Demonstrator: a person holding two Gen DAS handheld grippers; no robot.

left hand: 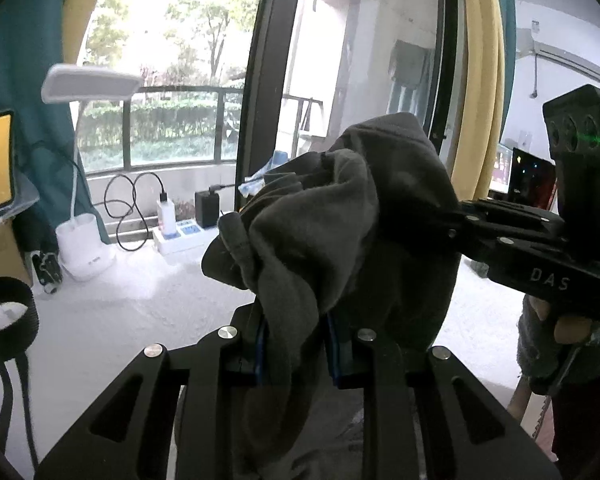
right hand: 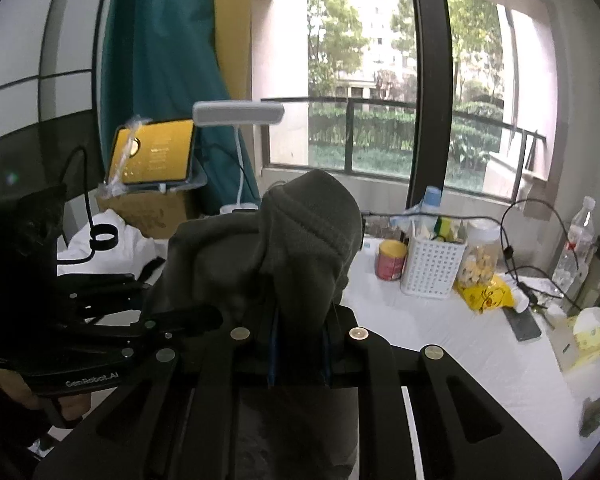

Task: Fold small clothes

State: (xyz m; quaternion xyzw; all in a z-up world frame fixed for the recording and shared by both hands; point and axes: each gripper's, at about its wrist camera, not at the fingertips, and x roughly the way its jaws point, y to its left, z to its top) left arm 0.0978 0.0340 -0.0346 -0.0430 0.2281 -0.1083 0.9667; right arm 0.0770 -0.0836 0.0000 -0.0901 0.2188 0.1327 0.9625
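Observation:
A dark grey knitted garment (left hand: 340, 216) hangs bunched in the air above the white table (left hand: 112, 320). My left gripper (left hand: 294, 344) is shut on a fold of it, cloth draping down between the blue-padded fingers. My right gripper (right hand: 300, 344) is shut on another part of the same garment (right hand: 300, 236), which rises over its fingers. The right gripper also shows in the left wrist view (left hand: 452, 224), reaching into the cloth from the right. The left gripper shows in the right wrist view (right hand: 196, 316), at the left.
On the table: a white desk lamp (left hand: 86, 248), a power strip (left hand: 180, 236) with cables, a white basket (right hand: 432, 268), a red tin (right hand: 390, 266), a jar (right hand: 480, 258), a water bottle (right hand: 576, 244), a phone (right hand: 524, 326). A tablet (right hand: 154, 152) stands on a cardboard box.

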